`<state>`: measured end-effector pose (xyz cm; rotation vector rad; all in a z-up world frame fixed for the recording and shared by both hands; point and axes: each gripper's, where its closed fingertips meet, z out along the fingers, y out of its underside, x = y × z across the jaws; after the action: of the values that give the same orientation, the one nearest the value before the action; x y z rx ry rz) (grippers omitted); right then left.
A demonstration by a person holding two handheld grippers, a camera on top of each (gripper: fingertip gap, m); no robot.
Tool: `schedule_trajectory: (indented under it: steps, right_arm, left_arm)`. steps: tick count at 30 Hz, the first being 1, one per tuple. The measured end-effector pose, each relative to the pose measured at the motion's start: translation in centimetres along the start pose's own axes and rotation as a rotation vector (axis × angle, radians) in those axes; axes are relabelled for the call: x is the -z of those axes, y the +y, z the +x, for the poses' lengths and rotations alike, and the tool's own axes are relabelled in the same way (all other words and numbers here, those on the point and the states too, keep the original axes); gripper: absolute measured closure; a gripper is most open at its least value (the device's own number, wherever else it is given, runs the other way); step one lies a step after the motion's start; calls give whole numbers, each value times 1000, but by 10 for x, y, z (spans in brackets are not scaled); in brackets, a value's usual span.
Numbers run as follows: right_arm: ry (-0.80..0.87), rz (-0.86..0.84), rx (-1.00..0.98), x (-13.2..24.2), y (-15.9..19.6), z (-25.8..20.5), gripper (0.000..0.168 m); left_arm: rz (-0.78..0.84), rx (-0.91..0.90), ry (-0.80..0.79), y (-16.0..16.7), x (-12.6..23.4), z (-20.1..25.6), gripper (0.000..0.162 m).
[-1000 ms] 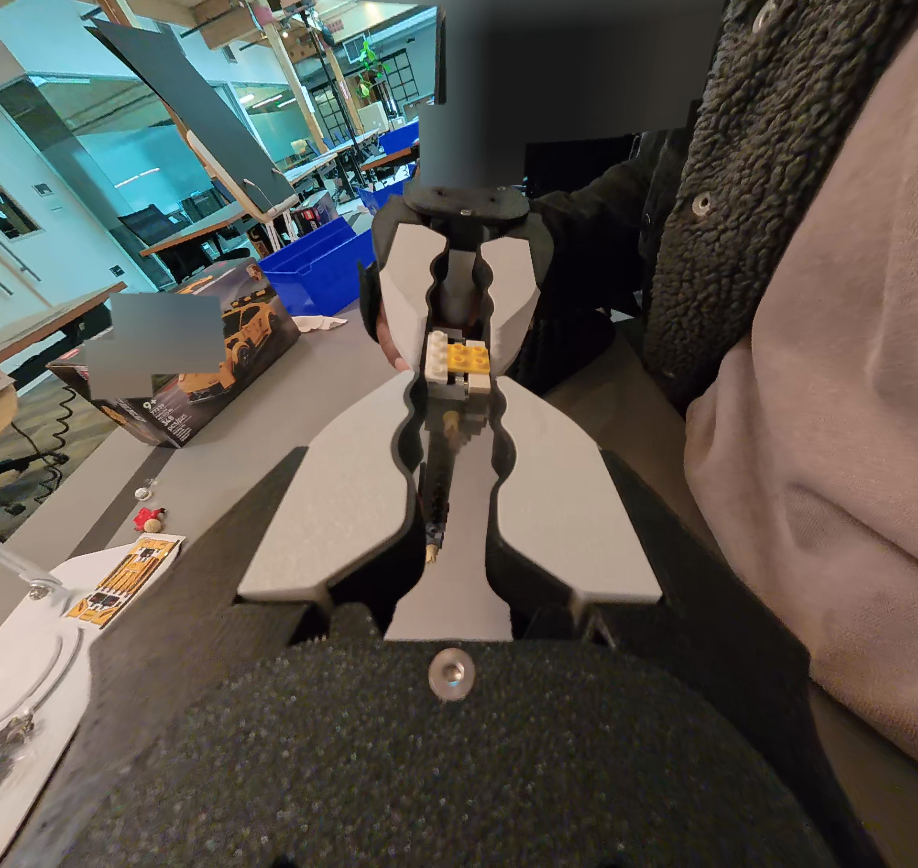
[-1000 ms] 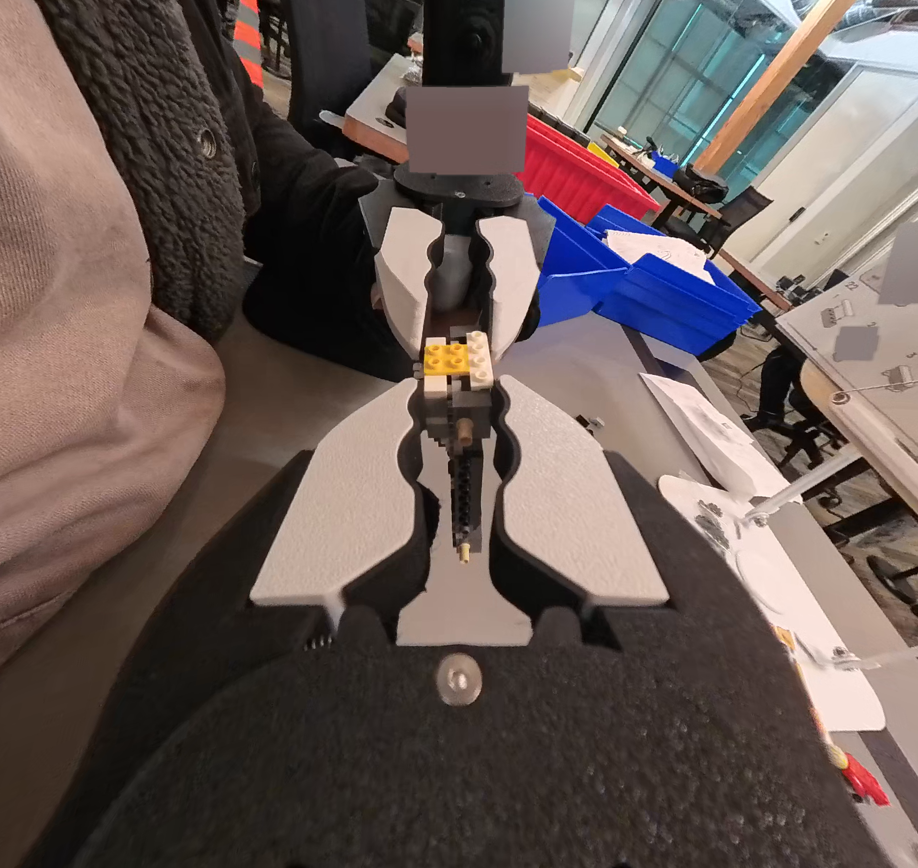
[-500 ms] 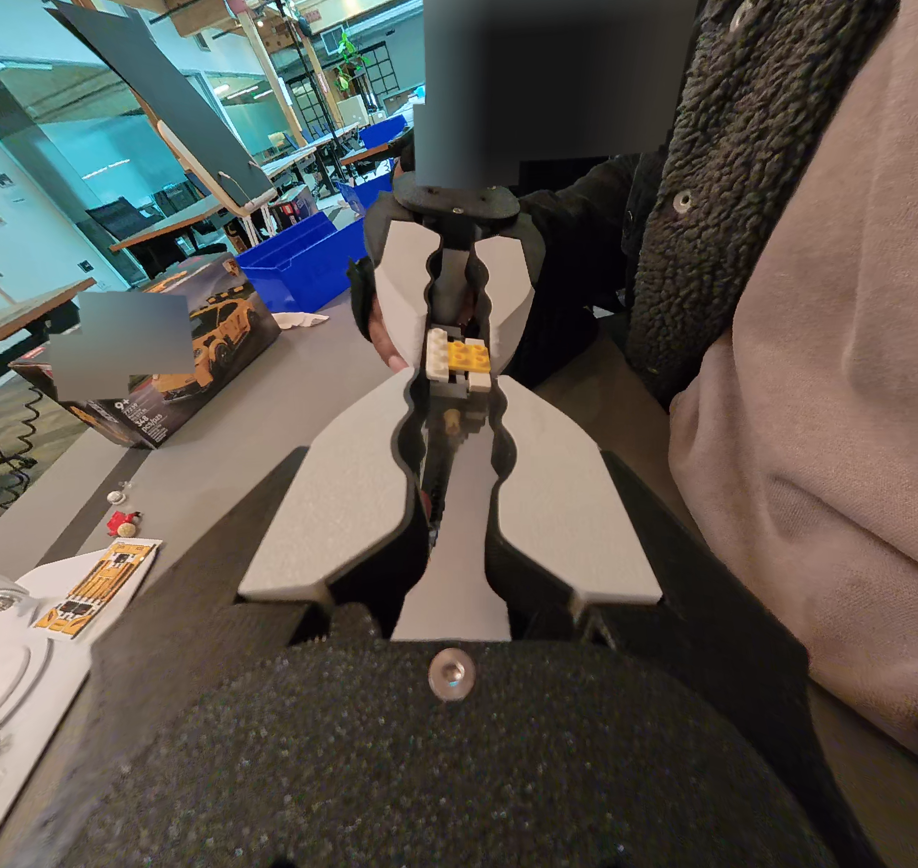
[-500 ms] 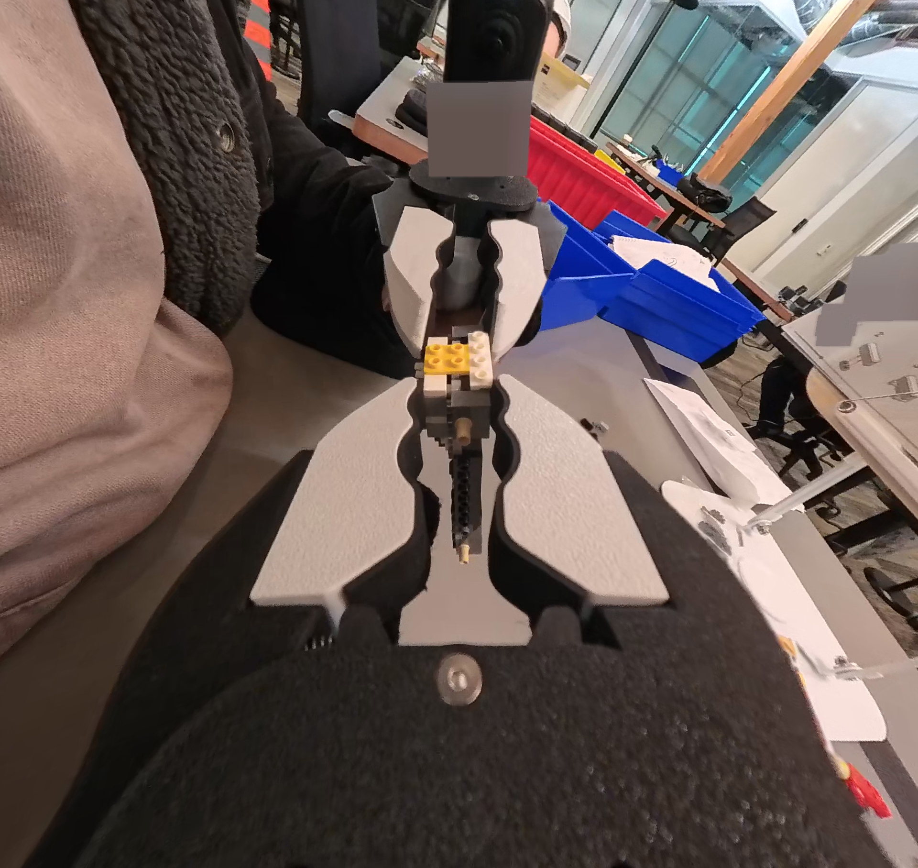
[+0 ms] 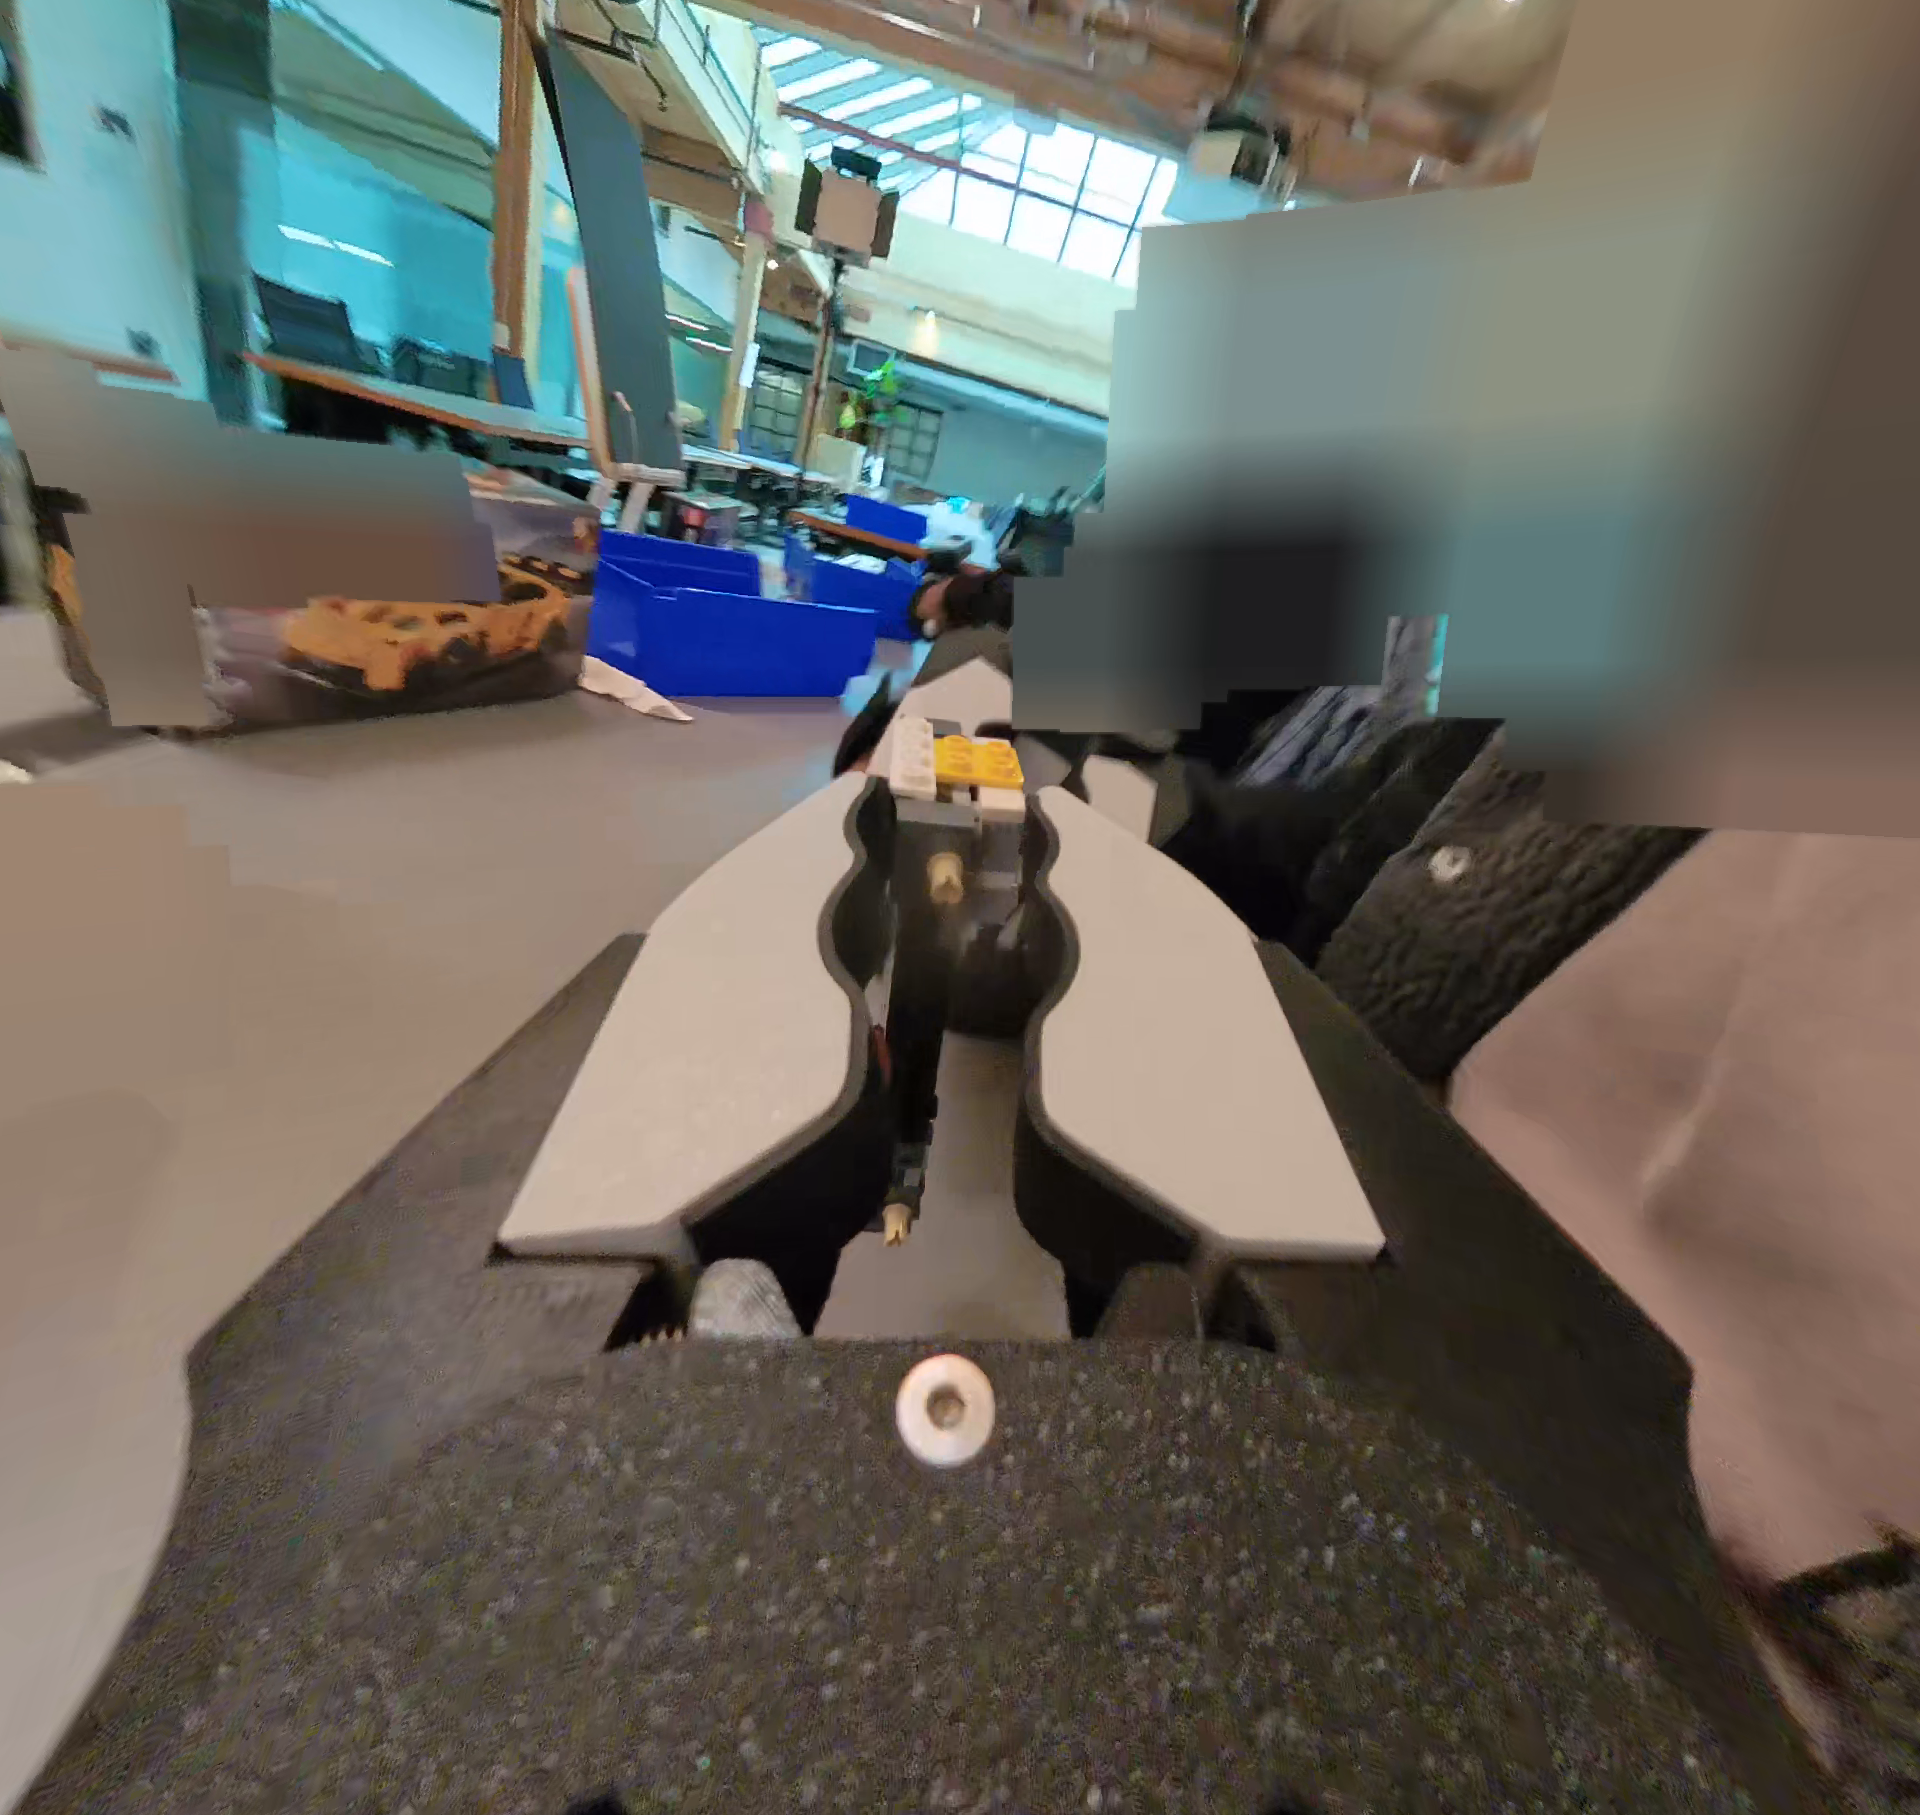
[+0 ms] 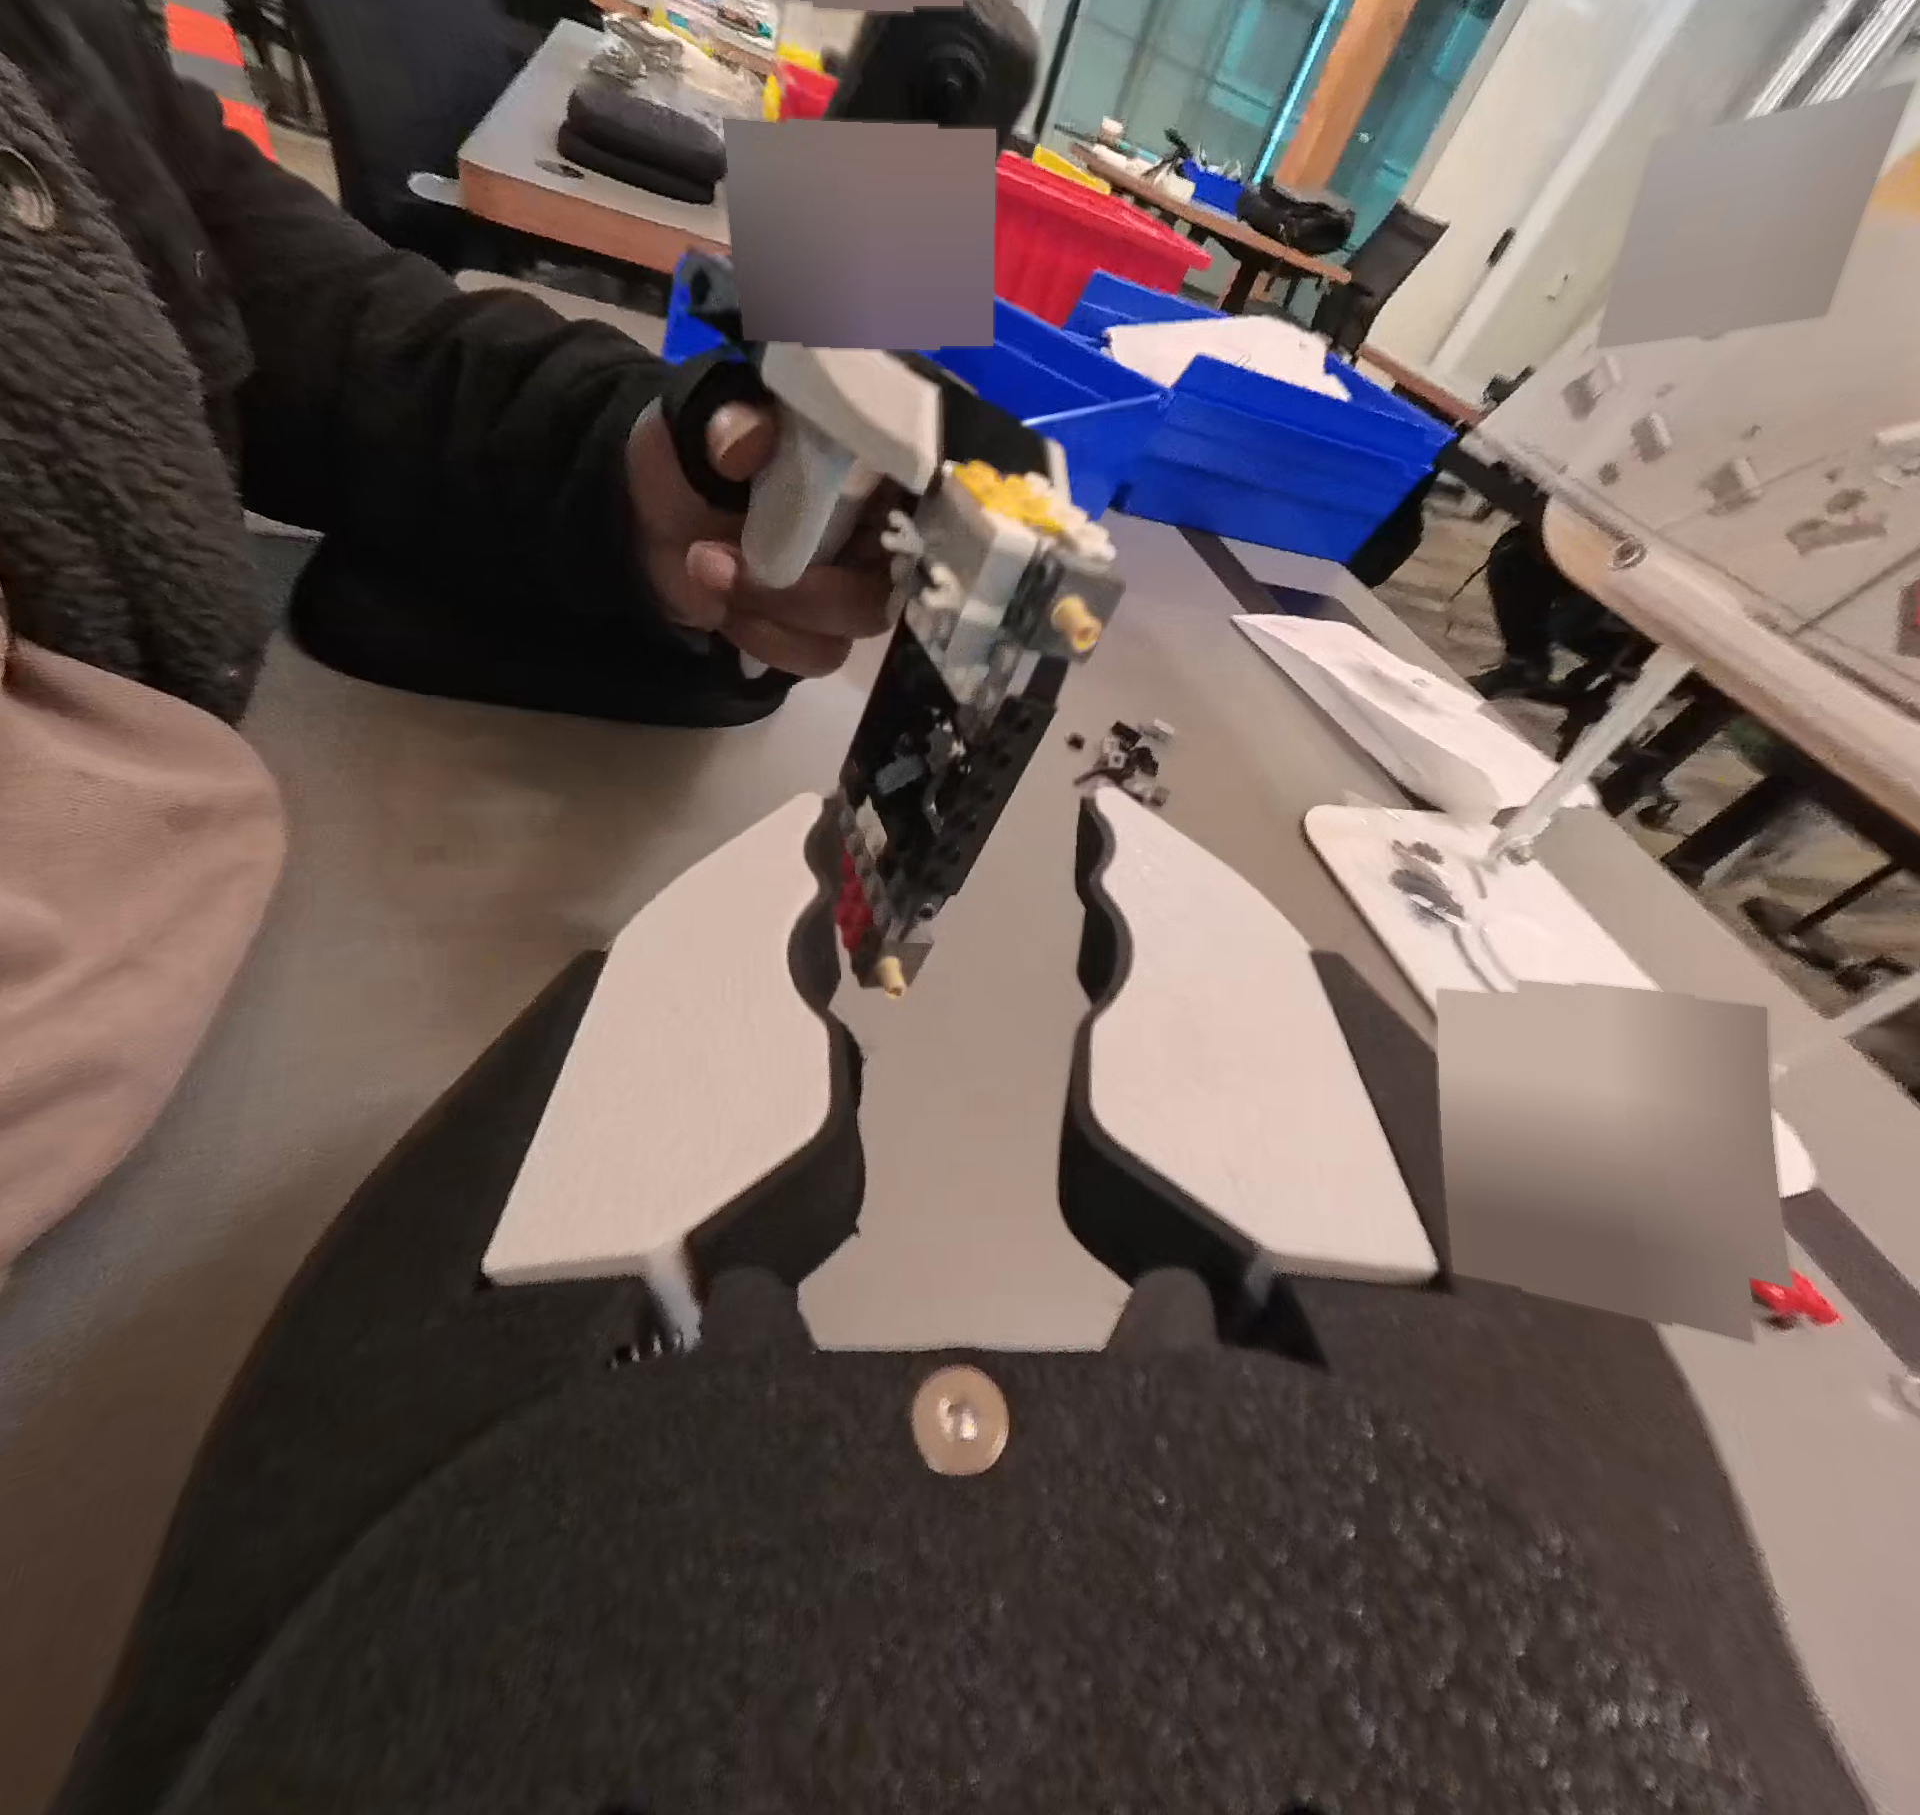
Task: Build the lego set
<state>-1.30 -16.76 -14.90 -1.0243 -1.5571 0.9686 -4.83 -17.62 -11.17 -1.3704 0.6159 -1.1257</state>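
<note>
The lego assembly (image 5: 956, 763) is a long black chassis with grey, white and yellow bricks and tan pins. My left gripper (image 5: 951, 791) is shut on it, with the yellow and white bricks at its fingertips and the black bar running back between the fingers. In the right wrist view the left gripper (image 6: 862, 415), held by a hand in a black sleeve, holds the assembly (image 6: 935, 726) tilted in the air. Its lower end hangs between my right gripper's fingers, close to the left one. My right gripper (image 6: 951, 809) is open and holds nothing.
The grey table (image 6: 520, 830) carries loose small dark pieces (image 6: 1127, 757), a paper booklet (image 6: 1371, 695), a white tray (image 6: 1455, 892) and a red piece (image 6: 1792, 1298). Blue bins (image 6: 1247, 456) and the lego box (image 5: 395, 622) stand at the back. The person's body is close by. My hands' fingertips stand some 6 centimeters from each other.
My right gripper has opened, let go of the assembly and drawn back. My left gripper still holds the assembly, now tilted, and its view has swung up.
</note>
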Motion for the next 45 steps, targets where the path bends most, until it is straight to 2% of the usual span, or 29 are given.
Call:
schedule_trajectory:
  steps: [2, 5, 9, 11, 14, 17, 20, 23, 27, 29, 32, 34, 36, 38, 41, 45]
  right_arm:
    - [-36, -14, -75, -6, 7, -1, 119]
    - [-144, 17, -241, -14, 6, -7, 119]
    - [-196, 36, -348, -21, -4, -13, 148]
    - [-162, 25, -424, -25, -2, -9, 151]
    - [-90, 66, -574, -27, 0, 6, 155]
    - [2, 112, -709, -24, 3, 24, 155]
    - [79, 173, -783, -23, 1, 37, 155]
    - [89, 321, -908, -20, -15, 45, 155]
    - [103, 492, -992, -15, -29, 53, 155]
    - [96, 497, -960, -16, -33, 51, 155]
    - [57, 447, -896, -13, -36, 45, 154]
    - [5, 367, -803, -5, -36, 43, 143]
    - [-13, 242, -624, 10, -31, 47, 126]
    - [-23, 98, -389, 27, -24, 52, 123]
    - [-187, -134, -88, 40, -10, 40, 112]
    - [-327, -392, 211, 36, 23, 21, 106]
  left_arm:
    - [41, 156, 50, -3, -1, -3, 137]
    - [126, 319, 137, -10, 0, -5, 138]
    - [175, 402, 184, -13, 1, -9, 138]
    - [181, 417, 152, -13, 4, -17, 137]
    - [188, 396, 50, -14, 9, -33, 117]
    - [81, 376, -45, 3, 6, -44, 115]
    - [34, 426, -24, 18, -2, -40, 113]
    - [-17, 470, 3, 32, -13, -33, 116]
    - [35, 476, 56, 22, -22, -22, 136]
    - [46, 436, 30, 17, -22, -24, 145]
    - [-8, 401, 44, 16, -20, -19, 146]
    - [-42, 438, 59, 14, -16, -17, 146]
    - [-110, 535, 126, 17, -11, -12, 146]
    - [-222, 603, 152, 30, -5, -12, 146]
    - [-388, 717, 228, 51, 1, -9, 146]
    - [-519, 819, 277, 75, 3, -13, 146]
